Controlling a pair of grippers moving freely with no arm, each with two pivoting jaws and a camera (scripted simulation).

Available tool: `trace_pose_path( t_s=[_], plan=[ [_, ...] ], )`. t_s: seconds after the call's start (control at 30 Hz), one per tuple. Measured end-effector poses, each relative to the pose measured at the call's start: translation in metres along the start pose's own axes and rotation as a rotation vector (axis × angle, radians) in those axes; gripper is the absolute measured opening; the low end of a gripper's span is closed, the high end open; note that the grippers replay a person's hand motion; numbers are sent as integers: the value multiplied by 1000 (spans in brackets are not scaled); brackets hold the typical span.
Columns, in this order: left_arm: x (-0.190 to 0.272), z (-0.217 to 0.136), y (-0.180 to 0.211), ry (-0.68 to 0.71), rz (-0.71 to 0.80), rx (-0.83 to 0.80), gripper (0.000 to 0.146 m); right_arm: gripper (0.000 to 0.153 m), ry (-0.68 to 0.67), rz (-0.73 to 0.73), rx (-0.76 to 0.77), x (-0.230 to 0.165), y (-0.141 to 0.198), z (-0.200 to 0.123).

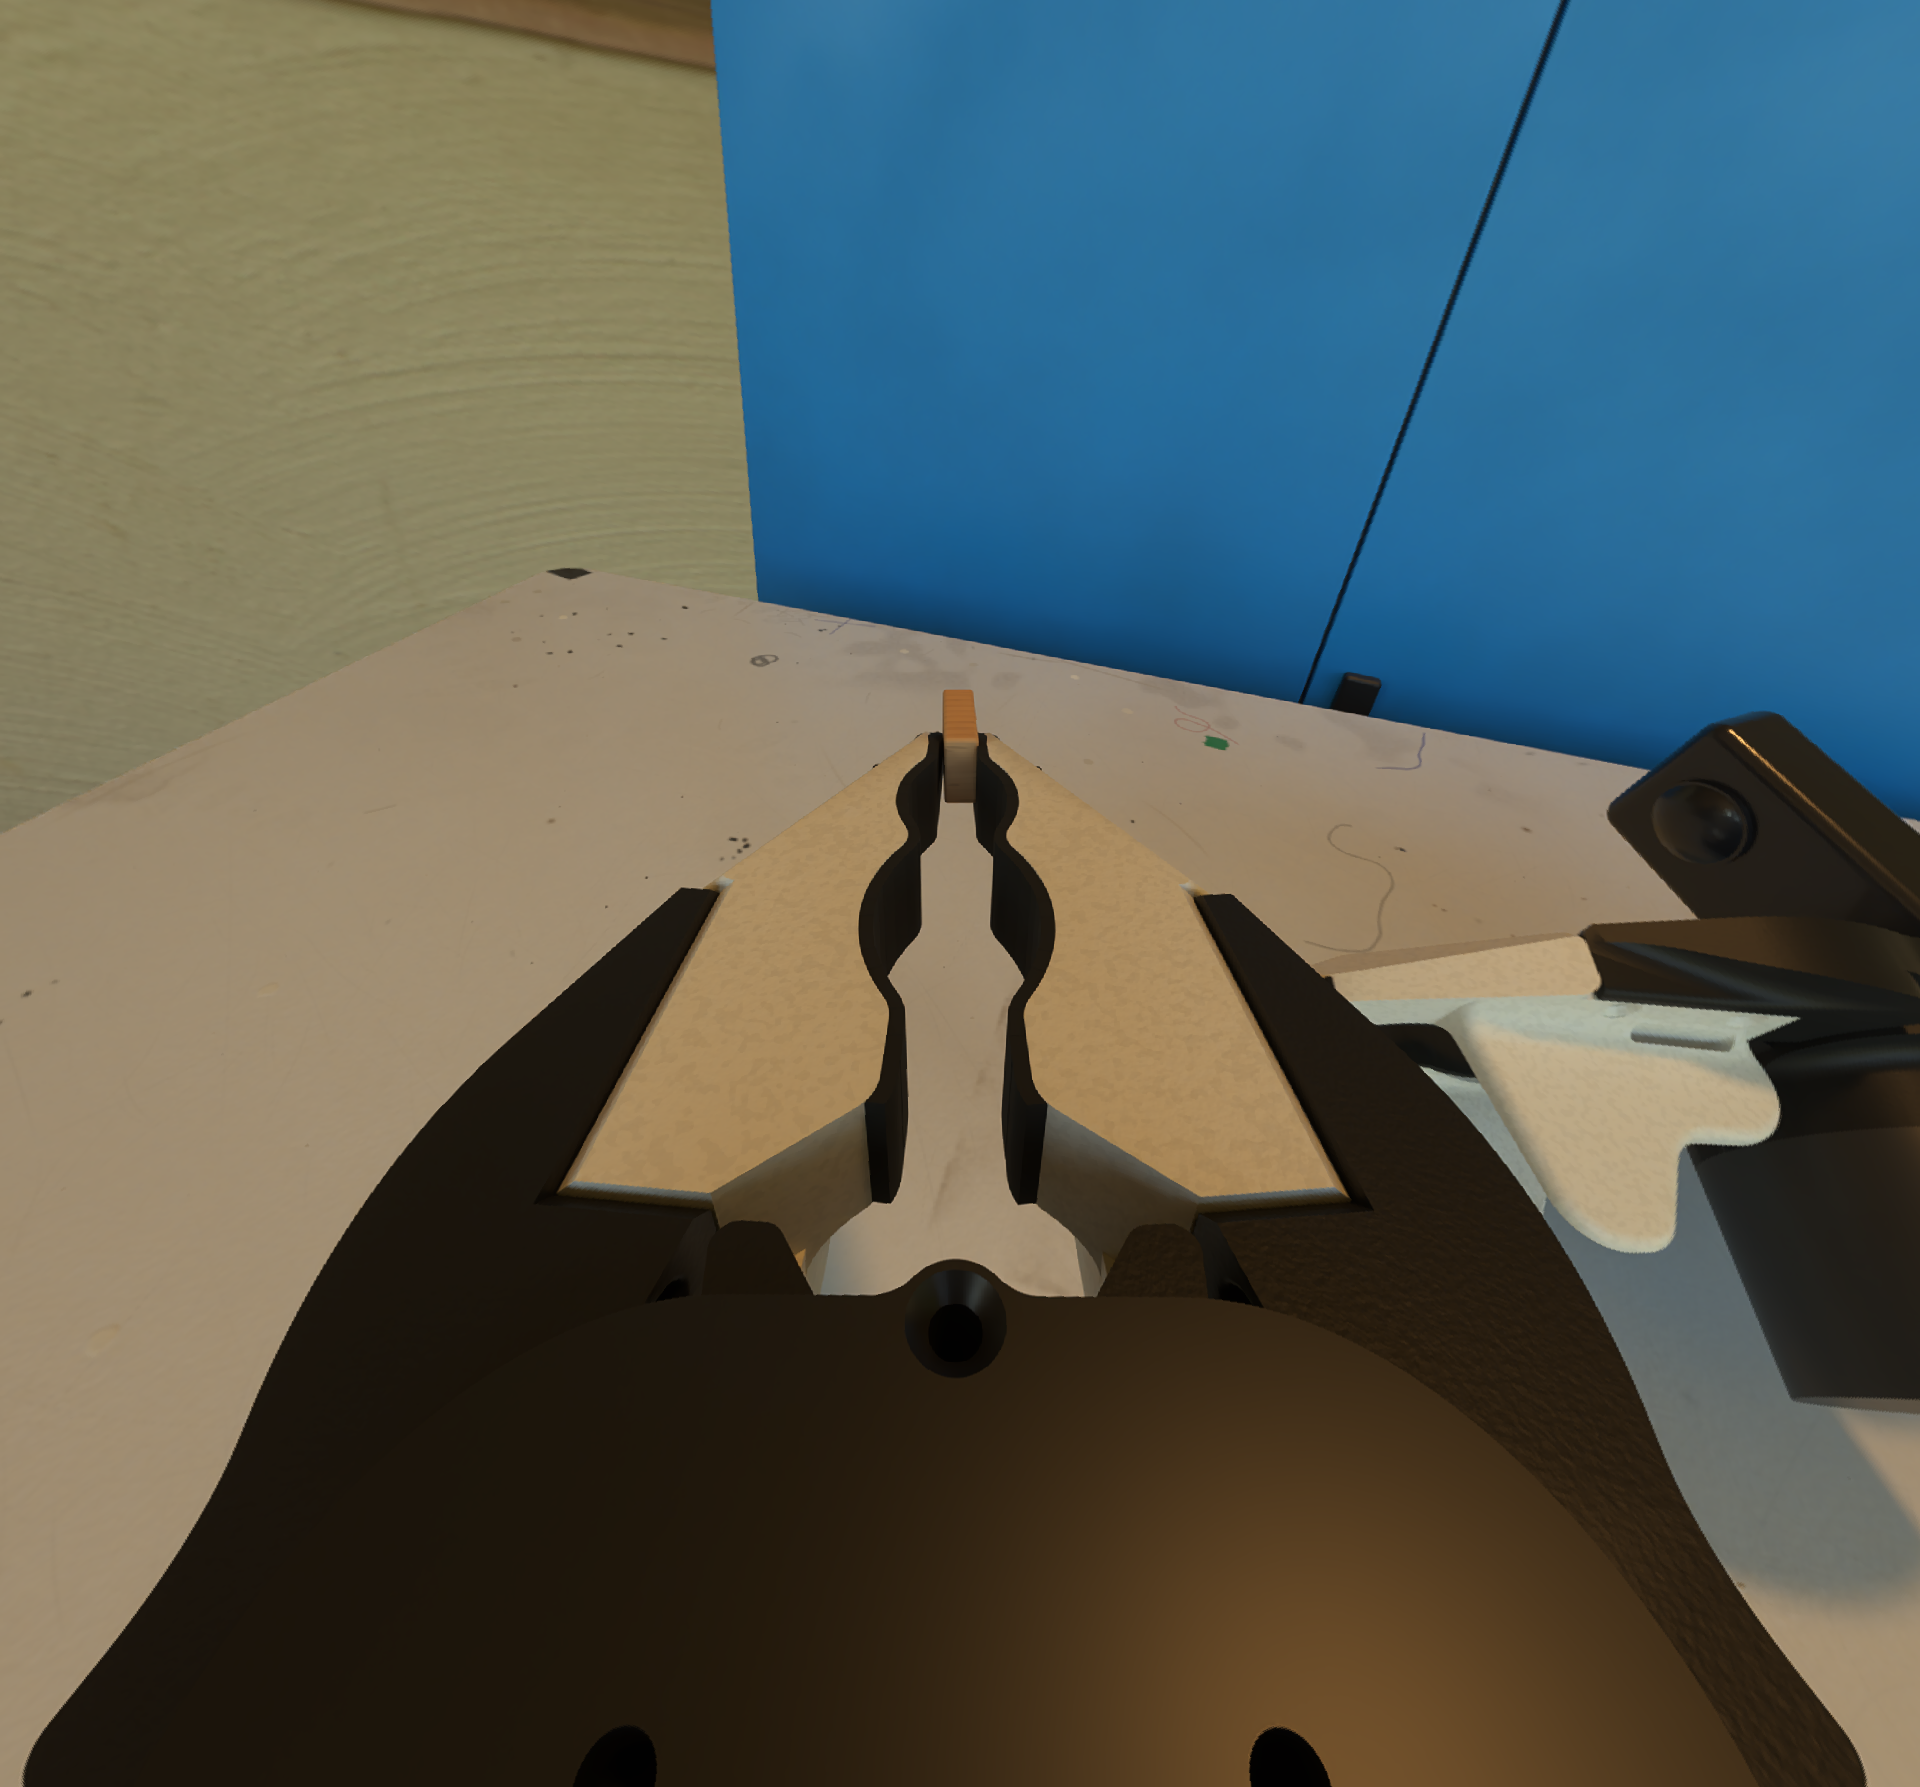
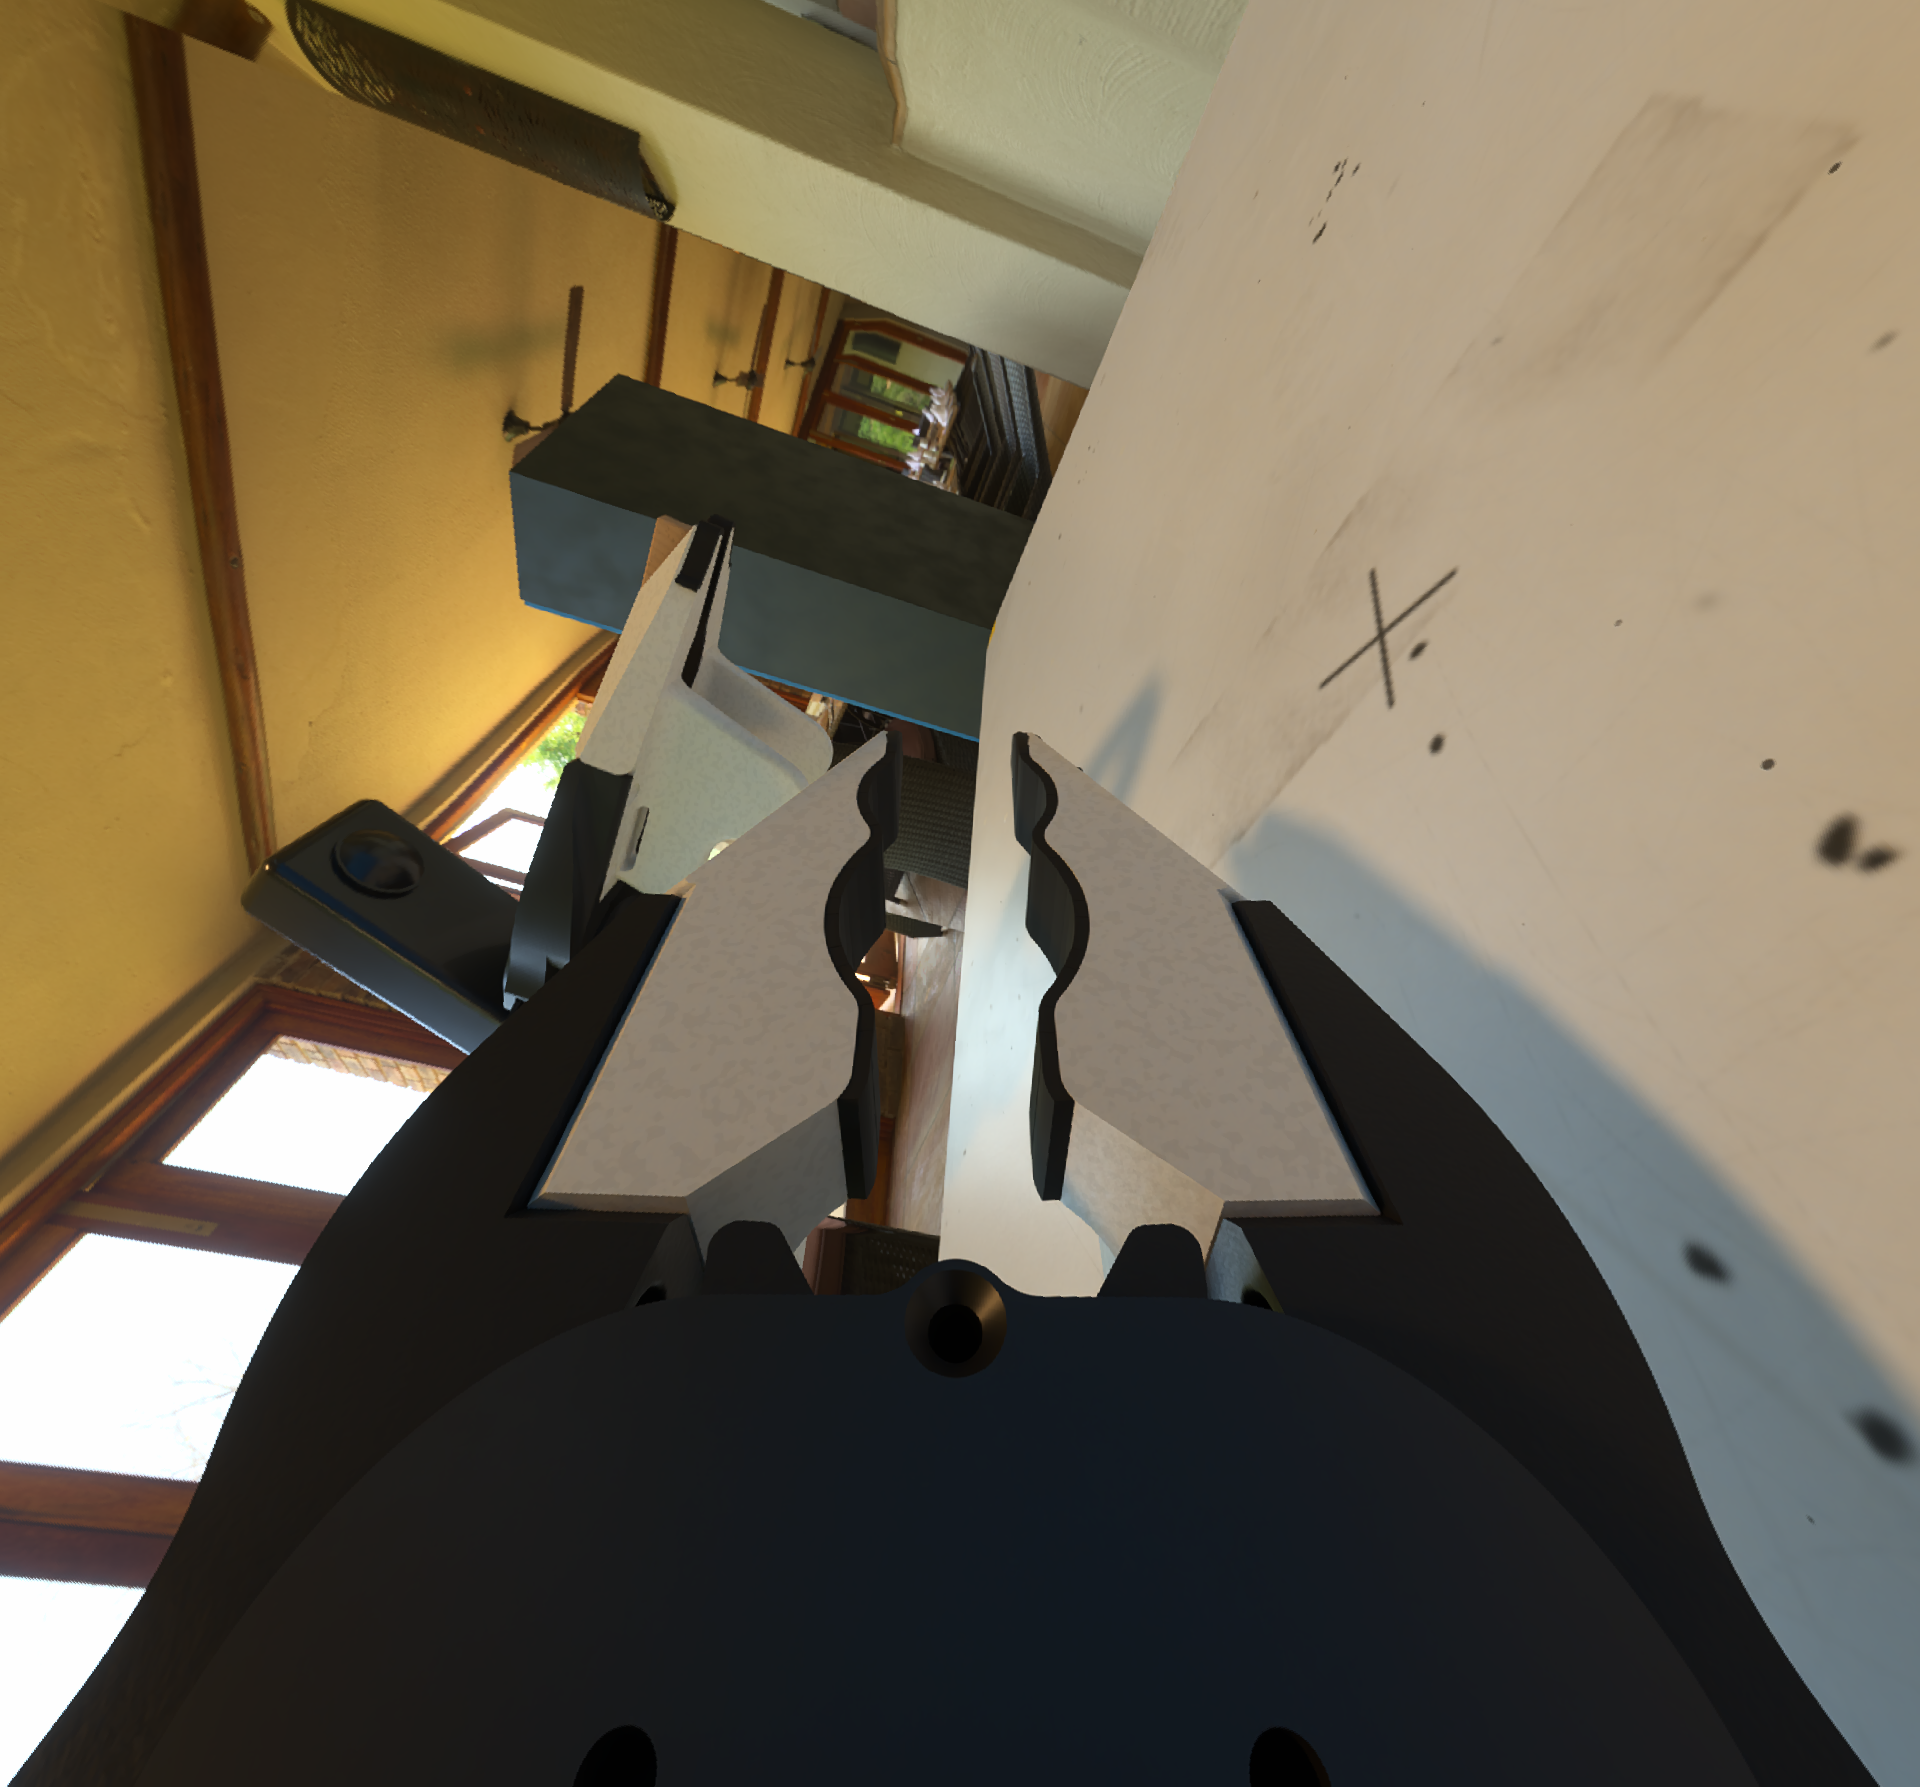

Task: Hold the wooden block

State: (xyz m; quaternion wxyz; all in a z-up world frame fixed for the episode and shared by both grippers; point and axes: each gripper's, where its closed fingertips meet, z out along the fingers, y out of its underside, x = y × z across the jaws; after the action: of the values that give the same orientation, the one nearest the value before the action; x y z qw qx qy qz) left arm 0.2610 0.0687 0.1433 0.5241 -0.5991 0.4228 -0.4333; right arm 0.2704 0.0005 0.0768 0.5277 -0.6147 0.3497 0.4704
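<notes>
**Left wrist view: block pinched at the very tips**

Left wrist view shows the left gripper point(image 1: 958, 769) with its fingers point(image 1: 821, 968) drawn nearly together and clamped on the wooden block point(image 1: 959, 745). The block is small and pale orange. It sits dead ahead along the finger line, caught only between the foremost tips. Its long axis stands roughly upright in this view, so its upper end pokes out above the tips while its lower part is gripped between them. It appears lifted a little off the tabletop point(image 1: 364, 906), though contact underneath cannot be made out.

The right gripper point(image 2: 954, 761) has its fingers point(image 2: 727, 989) parted, with nothing between them. It is rolled on its side, so the tabletop runs up the right of its picture, and the left gripper shows just beside it to its upper left. From the left wrist camera it lies close on the right, near the edge of the picture point(image 1: 1621, 1072).

My judgement is that the hold is already made by the left gripper. What matters now is that the grip is shallow. Any tilt or bump could let the block pivot or slip forward out of the tips.
</notes>
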Motion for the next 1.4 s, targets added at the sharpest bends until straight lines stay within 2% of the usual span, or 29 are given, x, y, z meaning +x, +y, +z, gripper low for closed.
trace_pose_path(
  t_s=[0.43, 0.8, 1.0, 1.4],
  plan=[
    [-21, 5, 12, -31, -171, -55, 5, 40, 140, -204, -110, 4, 5, -11],
    [-11, 10, 29, -3, -212, -122, 5, 41, 189, -244, -79, 6, -9, -27],
    [-9, 13, 40, -1, -238, -173, 5, 40, 267, -347, -92, 8, -12, -29],
    [-19, 16, 74, -42, -280, -322, 5, 41, 346, -359, -144, 22, -8, -34]
  ],
)
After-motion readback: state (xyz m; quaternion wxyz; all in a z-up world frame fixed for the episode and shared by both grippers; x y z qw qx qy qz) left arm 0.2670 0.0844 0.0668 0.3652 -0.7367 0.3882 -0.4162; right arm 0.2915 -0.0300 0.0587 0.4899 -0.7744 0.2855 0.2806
